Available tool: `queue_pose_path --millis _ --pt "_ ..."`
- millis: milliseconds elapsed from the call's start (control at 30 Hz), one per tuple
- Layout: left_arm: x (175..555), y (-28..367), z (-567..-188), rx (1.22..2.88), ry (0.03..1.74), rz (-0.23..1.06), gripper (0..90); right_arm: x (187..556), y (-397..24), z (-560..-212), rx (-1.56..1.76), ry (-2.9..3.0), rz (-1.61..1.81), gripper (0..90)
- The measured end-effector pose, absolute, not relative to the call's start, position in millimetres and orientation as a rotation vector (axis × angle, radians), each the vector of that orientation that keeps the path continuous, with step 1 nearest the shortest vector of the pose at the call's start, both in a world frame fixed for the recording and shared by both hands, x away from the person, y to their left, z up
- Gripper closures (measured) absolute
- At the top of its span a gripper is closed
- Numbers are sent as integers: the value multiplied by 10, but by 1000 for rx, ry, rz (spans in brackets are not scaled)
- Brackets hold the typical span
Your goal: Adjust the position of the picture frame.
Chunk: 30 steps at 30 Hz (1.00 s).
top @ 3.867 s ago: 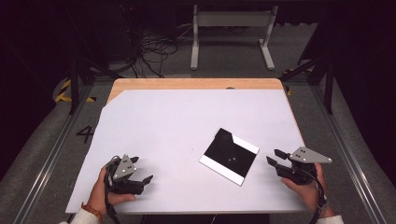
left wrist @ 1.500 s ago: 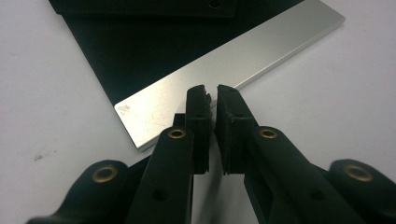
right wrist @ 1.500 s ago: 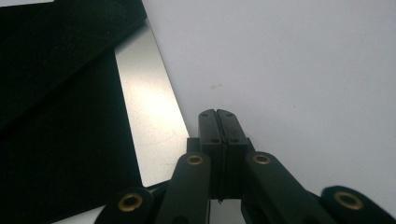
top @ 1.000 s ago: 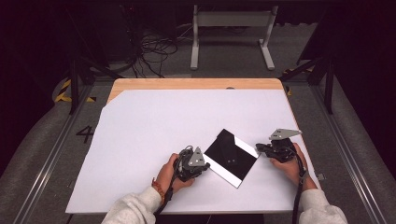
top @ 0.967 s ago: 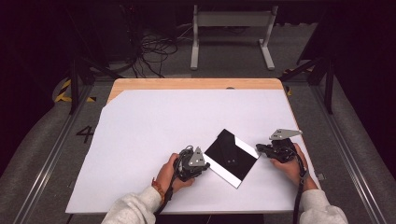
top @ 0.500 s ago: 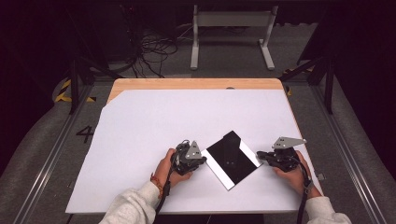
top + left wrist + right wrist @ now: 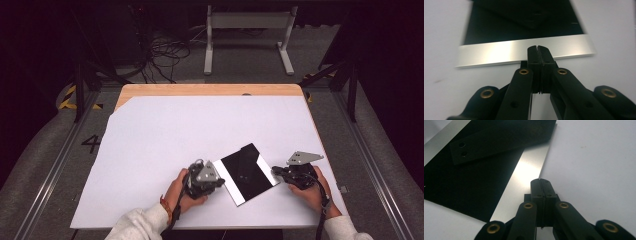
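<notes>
Both grippers are seen with their jaws pressed fully together and nothing held between them: the left gripper point(image 7: 216, 181) is set just beside the near-left edge of a flat black plate point(image 7: 247, 172), and the right gripper point(image 7: 276, 172) just beside its right edge. In the left gripper view, the closed tips of the left gripper point(image 7: 539, 48) are placed against the plate's point(image 7: 524, 30) bright edge band point(image 7: 524, 51); in the right gripper view, the right gripper's point(image 7: 540, 180) tips are seen over the other band point(image 7: 527, 173) of the plate point(image 7: 469, 185), though actual contact cannot be told. The plate is laid flat on the front part of the white surface point(image 7: 165, 135), turned at an angle to its edges, between the two hands. A rectangular, thin, hard-edged sheet is shown, with a matt black middle field and a brushed, silvery metal strip along each of two opposite sides, from which light is softly reflected. On top of the black field a smaller dark bar point(image 7: 499, 141) is laid, flat and straight-sided, with two small round holes near one end. The surface itself is covered by a smooth, pale sheet, and a strip of light wood point(image 7: 210, 90) is left uncovered along its far edge.
</notes>
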State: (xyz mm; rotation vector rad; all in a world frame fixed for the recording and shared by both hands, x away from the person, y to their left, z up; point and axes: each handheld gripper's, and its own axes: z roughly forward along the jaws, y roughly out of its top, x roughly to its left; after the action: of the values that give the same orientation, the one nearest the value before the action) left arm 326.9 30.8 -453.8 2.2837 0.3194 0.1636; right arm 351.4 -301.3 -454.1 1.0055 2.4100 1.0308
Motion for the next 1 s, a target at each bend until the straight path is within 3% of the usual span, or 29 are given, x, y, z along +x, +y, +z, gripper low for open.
queue_pose_path --millis 100,400,800,1000 --pt "3040 201 -4573 2291 259 76 894 3484 -2990 -4547 1017 2407 1041 900" --pt "2833 188 -4647 2319 251 70 869 3392 -2899 -4560 1038 2393 1059 900" --pt "2837 367 -4624 2357 334 225 898 3253 -2692 -4566 991 2463 1100 900" --pt "2962 578 -4628 2342 401 210 897 3179 -2551 -4561 956 2505 1103 900"
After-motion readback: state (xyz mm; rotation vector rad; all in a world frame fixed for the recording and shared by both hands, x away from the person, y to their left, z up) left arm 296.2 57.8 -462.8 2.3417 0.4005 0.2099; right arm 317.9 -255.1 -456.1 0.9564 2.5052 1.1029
